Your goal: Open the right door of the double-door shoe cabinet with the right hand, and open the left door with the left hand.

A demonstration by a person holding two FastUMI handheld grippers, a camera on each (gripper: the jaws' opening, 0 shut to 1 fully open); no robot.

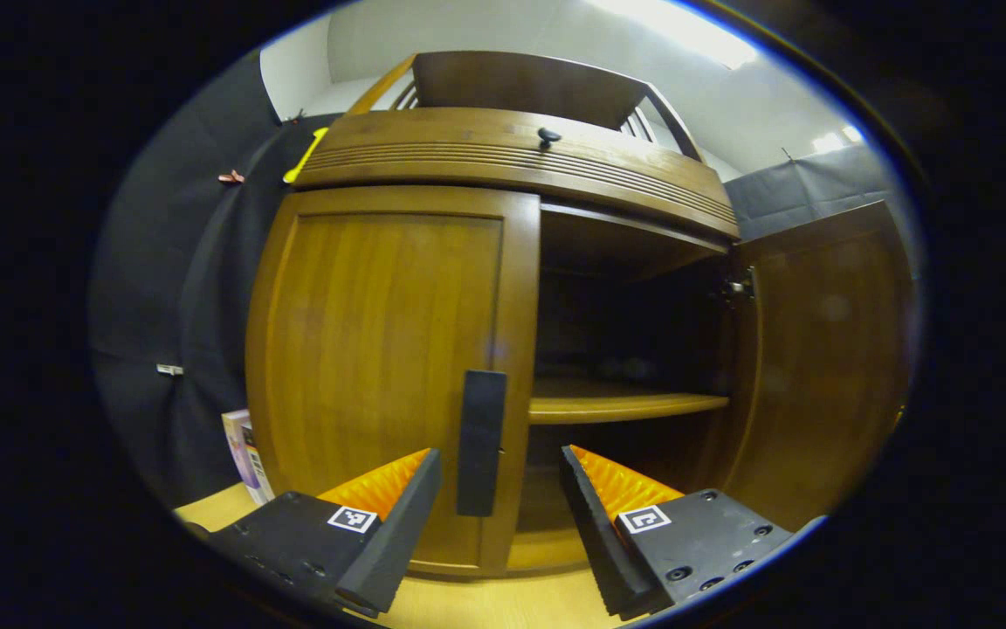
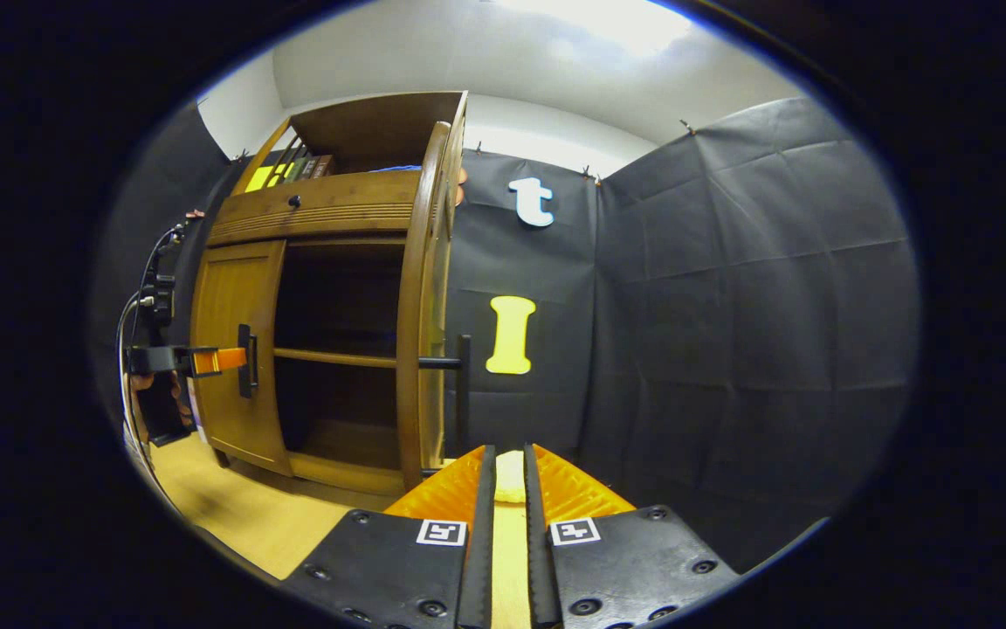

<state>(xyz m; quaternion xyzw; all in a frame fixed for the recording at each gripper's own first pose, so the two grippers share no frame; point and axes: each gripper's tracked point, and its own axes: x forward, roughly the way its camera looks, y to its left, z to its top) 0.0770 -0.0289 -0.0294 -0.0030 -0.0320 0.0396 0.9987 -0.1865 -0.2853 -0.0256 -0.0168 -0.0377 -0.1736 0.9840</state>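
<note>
A brown wooden double-door shoe cabinet (image 1: 503,166) stands on a pale wooden floor (image 1: 477,603) in a booth hung with black cloth (image 2: 730,306), its right door (image 1: 817,349) swung wide open and its left door (image 1: 381,349) shut flat against the frame. In the left gripper view, the left gripper (image 1: 500,476) faces the closed left door with its jaws spread wide on either side of the door's dark upright bar handle (image 1: 480,441); neither finger appears to press on the bar. Behind the open half, a bare wooden shelf (image 1: 616,404) crosses the dark interior, and a small dark knob (image 1: 548,135) sits on the ribbed drawer front above. In the right gripper view, the right gripper (image 2: 503,472) points past the edge-on right door, whose own dark bar handle (image 2: 464,384) juts out toward the cloth; its jaws stand narrow, nearly closed, gripping nothing, apart from that handle. The same view catches the left gripper at the left door's handle, a person's hand (image 2: 149,384) behind it. A small box (image 1: 245,454) leans beside the cabinet's left flank.
</note>
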